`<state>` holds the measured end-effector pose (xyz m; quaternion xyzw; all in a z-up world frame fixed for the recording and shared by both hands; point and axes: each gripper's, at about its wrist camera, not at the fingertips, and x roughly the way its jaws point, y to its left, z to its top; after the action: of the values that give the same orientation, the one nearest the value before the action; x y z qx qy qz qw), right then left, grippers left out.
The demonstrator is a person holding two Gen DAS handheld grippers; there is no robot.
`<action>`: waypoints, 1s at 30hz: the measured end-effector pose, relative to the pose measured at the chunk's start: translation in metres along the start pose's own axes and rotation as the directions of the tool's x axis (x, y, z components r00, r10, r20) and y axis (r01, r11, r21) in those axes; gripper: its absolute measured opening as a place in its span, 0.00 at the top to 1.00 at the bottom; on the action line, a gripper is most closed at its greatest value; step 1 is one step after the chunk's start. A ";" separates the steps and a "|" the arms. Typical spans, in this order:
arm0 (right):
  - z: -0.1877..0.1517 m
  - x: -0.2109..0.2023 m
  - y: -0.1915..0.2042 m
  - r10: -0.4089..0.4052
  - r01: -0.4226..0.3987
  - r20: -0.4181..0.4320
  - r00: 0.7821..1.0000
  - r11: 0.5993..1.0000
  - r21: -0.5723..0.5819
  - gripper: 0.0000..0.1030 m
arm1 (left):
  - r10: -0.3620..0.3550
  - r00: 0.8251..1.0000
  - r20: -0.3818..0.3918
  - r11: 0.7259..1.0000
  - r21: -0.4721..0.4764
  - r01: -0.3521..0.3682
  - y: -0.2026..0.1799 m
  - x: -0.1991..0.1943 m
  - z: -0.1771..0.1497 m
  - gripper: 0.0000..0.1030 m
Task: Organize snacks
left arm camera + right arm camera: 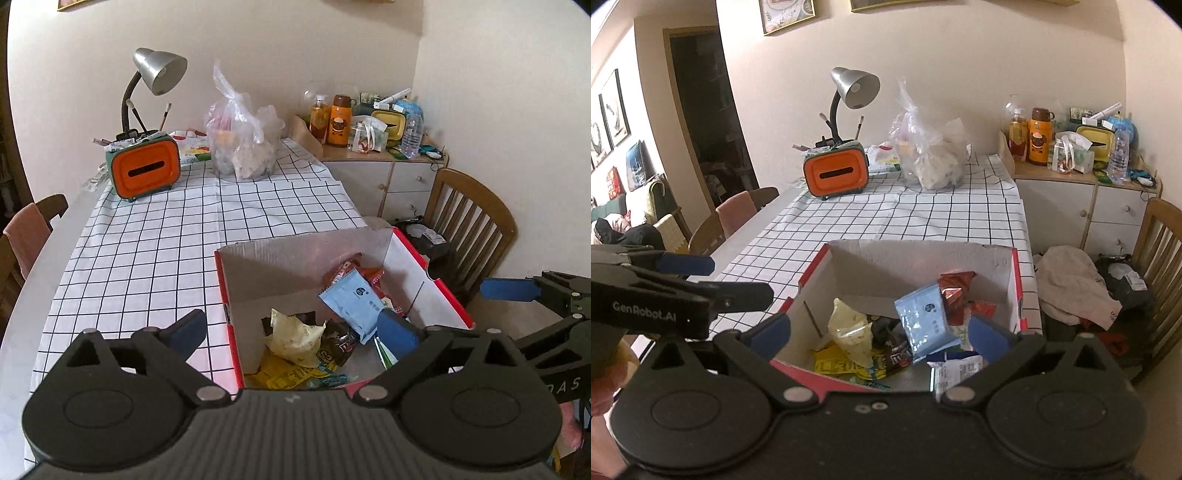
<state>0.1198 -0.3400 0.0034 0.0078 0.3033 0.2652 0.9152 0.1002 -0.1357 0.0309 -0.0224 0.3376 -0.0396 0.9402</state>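
both grippers hang over the box with jaws spread and nothing between them: the left gripper (291, 332) straddles the box's left wall, one finger outside over the cloth, the other inside near the blue pack; the right gripper (881, 334) sits wholly above the opening.

table (51, 258) with a checked cloth (166, 236) fills most of both views, and no loose snacks show on it. far end holds a plastic bag (243, 144) of what may be more food, an orange tissue box (146, 170) and a lamp (159, 70).

box (417, 266), red outside and plain inside, stands at the table's near right corner. snacks lie in it in a loose heap: a blue pack (925, 321) leans against a red pack (955, 291) toward the right wall, a crumpled pale bag (851, 332) lies mid-floor, with a dark chocolate pack (340, 341) and a yellow pack (838, 365) under it, touching.

by my reading the gathering step looks done and tidying inside the box is in hand, or a fetch of the far bag. a tidy calls for lowering one gripper onto the leaning blue pack, pinching its free edge, and laying it flat without snagging the pale bag.
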 end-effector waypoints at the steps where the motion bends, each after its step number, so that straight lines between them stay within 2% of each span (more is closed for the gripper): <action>1: -0.001 -0.001 0.000 0.002 -0.002 0.002 1.000 1.000 0.003 0.00 | 0.000 1.000 0.001 1.000 -0.003 0.000 0.000 0.000 0.000 0.03; 15: -0.007 -0.005 -0.001 0.012 -0.012 0.002 1.000 0.999 0.035 0.00 | 0.015 1.000 -0.021 0.999 -0.052 -0.016 0.008 -0.001 -0.002 0.03; 30: -0.011 -0.005 0.001 0.007 -0.007 -0.001 1.000 0.998 0.055 0.00 | 0.031 0.999 -0.029 0.998 -0.062 -0.033 0.010 -0.002 -0.004 0.03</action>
<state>0.1100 -0.3434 -0.0030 0.0339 0.3108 0.2598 0.9137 0.0965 -0.1253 0.0287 -0.0459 0.3522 -0.0142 0.9347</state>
